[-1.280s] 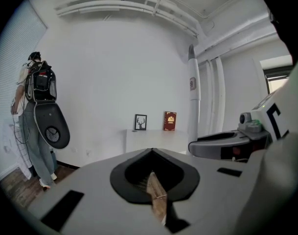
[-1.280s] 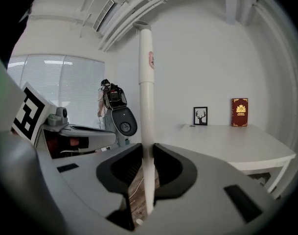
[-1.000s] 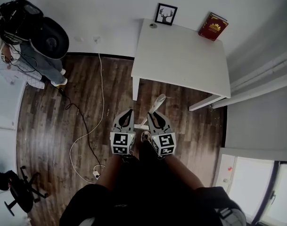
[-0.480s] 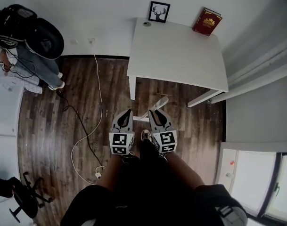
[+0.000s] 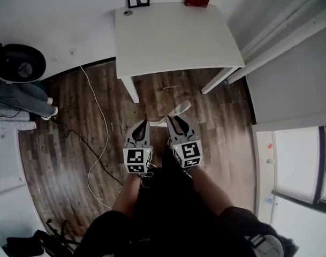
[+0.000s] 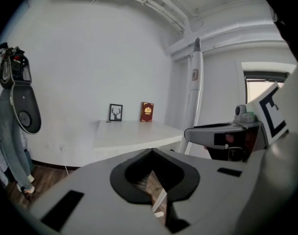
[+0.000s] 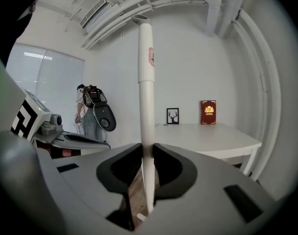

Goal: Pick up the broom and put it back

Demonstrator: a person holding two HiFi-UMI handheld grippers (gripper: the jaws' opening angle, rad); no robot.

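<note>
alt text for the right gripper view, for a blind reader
The right gripper is clamped on a white broom handle standing upright mid-frame. Behind it, a white table holds a framed deer picture and a red book against the wall; a person stands at the left.

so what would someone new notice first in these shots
The white broom handle catches the eye first: it stands upright, dead centre of the right gripper view, clamped in the right tongs. Behind it a white table stands against the wall, with a framed deer picture and a red book propped at its back edge.
</note>
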